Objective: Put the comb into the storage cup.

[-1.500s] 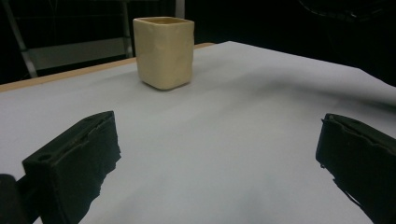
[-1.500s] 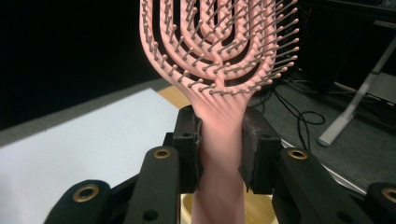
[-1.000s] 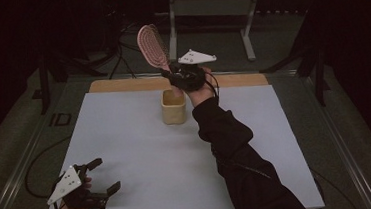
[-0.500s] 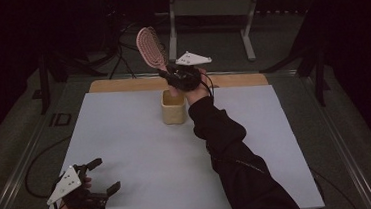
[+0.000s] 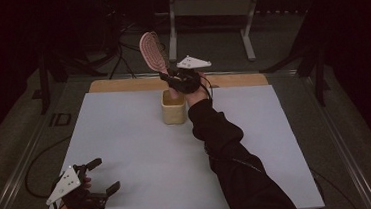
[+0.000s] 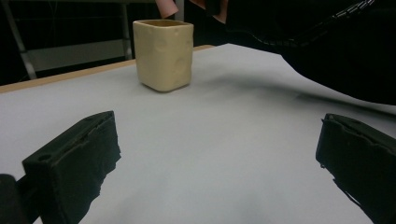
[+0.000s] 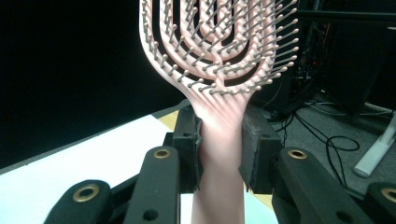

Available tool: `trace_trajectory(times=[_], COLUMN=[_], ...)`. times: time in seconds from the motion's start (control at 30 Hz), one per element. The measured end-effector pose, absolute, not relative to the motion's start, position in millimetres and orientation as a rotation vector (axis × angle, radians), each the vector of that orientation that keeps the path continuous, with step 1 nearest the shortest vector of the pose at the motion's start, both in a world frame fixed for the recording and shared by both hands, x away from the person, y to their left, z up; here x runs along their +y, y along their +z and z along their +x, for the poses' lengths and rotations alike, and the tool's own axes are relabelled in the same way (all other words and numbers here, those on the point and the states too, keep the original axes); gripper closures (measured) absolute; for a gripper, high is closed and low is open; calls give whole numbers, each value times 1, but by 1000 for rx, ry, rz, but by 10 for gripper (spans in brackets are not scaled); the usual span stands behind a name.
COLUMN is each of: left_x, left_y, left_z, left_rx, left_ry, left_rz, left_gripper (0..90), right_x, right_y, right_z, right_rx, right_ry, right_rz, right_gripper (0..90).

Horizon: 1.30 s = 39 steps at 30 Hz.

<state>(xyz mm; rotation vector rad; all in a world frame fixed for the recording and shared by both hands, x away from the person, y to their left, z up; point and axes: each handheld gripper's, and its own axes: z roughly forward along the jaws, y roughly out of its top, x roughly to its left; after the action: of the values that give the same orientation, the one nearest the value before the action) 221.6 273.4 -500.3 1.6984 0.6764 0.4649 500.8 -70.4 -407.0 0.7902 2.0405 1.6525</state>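
here we see the right gripper (image 5: 171, 80) raised above the far middle of the white table (image 5: 142, 153), its two black jaws pinching the neck of a pink hairbrush (image 5: 152, 53) between them. in the right gripper view the pads (image 7: 190, 140) press against both sides of the handle just under the bristled head, and the hairbrush (image 7: 219, 60) stands up out of the jaws with its bristles toward the camera. from above, the brush head leans up and to the left, away from the hand, while the lower end of the handle points down toward the open mouth of a cream square cup (image 5: 173, 107); we cannot tell whether the handle end is already inside the rim or just over it. the cup stands upright on the table near the wooden strip (image 5: 121, 84) at the far edge, directly below the right gripper. the dark sleeve (image 5: 227, 151) of the right arm stretches across the table from the near edge to that spot. the left gripper (image 5: 101, 177) rests at the near left corner of the table, well apart from the cup, with its jaws spread wide and nothing between them; in the left gripper view the cup (image 6: 163, 53) sits far off between the two open jaws, and the end of the pink handle (image 6: 166, 7) shows just above its rim.
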Motion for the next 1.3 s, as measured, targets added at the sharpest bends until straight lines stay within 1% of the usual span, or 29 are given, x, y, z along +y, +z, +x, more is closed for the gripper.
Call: trace_trajectory(times=[0.47, 0.87, 1.1, 1.3], left_x=[274, 274, 273, 273], left_y=[-501, -501, -502, -502], left_z=[222, 222, 222, 222], left_rx=[680, 680, 683, 684], left_ry=[462, 460, 458, 459], left_rz=[1696, 1696, 1699, 1701], left_gripper=[0, 0, 0, 0], right_x=[-78, -78, -83, -84], right_y=[-428, -441, -456, -459], right_z=[501, 494, 491, 488], right_rx=[2049, 2082, 2090, 2097], right_ry=[1682, 1691, 1703, 1693], right_rz=[754, 641, 625, 608], right_gripper=[707, 707, 705, 704])
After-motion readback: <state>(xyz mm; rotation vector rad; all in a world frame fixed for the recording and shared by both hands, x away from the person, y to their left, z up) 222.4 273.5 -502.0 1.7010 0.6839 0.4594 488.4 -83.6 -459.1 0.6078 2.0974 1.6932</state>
